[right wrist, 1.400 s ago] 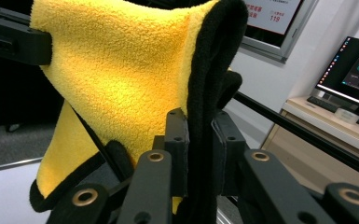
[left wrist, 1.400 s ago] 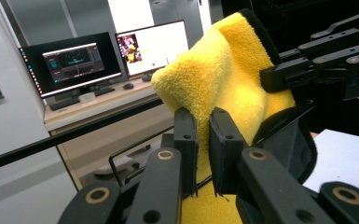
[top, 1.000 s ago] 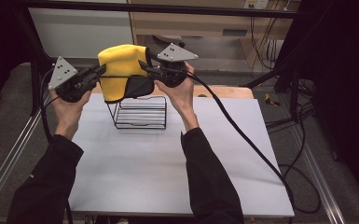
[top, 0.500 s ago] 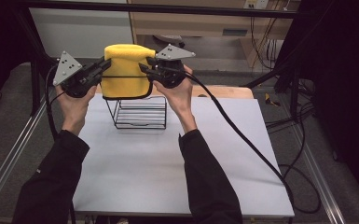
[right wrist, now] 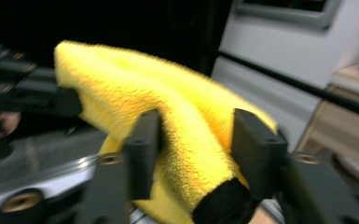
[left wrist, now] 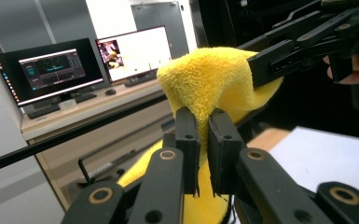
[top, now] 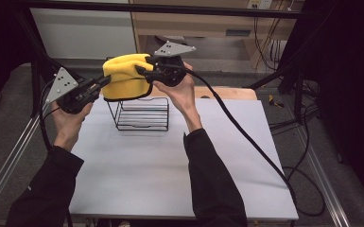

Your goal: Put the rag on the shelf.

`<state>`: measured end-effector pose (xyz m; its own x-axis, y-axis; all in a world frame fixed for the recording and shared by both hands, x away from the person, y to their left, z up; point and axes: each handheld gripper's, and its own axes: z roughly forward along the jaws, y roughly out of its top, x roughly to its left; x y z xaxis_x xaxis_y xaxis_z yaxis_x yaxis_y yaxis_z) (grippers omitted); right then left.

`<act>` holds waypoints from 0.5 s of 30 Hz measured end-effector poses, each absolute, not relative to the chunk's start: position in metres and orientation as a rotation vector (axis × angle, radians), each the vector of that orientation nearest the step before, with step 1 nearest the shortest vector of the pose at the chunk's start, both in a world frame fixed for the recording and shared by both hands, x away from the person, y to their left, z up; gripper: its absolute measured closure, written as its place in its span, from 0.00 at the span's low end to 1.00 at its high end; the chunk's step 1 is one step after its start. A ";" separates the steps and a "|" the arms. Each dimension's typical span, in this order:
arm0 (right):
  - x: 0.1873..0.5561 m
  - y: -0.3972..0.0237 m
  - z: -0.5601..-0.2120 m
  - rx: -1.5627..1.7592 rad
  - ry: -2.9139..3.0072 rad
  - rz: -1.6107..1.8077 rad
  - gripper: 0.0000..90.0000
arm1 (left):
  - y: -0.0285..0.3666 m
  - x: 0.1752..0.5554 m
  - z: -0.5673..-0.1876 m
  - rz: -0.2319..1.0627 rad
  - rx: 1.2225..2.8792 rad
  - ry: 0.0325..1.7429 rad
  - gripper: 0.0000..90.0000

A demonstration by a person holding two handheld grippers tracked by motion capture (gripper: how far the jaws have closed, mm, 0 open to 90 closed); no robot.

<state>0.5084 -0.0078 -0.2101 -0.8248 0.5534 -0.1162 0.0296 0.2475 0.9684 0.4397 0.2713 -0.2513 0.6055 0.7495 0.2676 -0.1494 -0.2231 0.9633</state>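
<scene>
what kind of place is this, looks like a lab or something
Probably a lab or recording workstation: a white table inside a black metal frame, two lit computer monitors on a wooden desk behind, and loose black cables trailing across the grey floor.

one yellow towel, one black wire rack, two monitors, one white table.

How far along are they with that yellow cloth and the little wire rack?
Done: the yellow cloth is lifted and bunched above the wire rack on the table. In hand: the left gripper pinches one fold, while the right gripper straddles a thick roll of it, its jaws just closing. Left, most likely: lowering the cloth onto or into the rack, which it has not yet reached.
</scene>
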 end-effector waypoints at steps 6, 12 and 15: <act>0.498 -0.004 -0.222 0.489 2.168 1.570 0.91 | 0.270 0.432 -0.261 0.925 1.678 0.522 0.91; 0.491 0.000 -0.232 0.497 2.195 1.537 0.93 | 0.269 0.430 -0.265 0.888 1.730 0.613 0.87; 0.489 0.001 -0.237 0.500 2.201 1.521 0.93 | 0.270 0.428 -0.258 0.834 1.724 0.664 0.76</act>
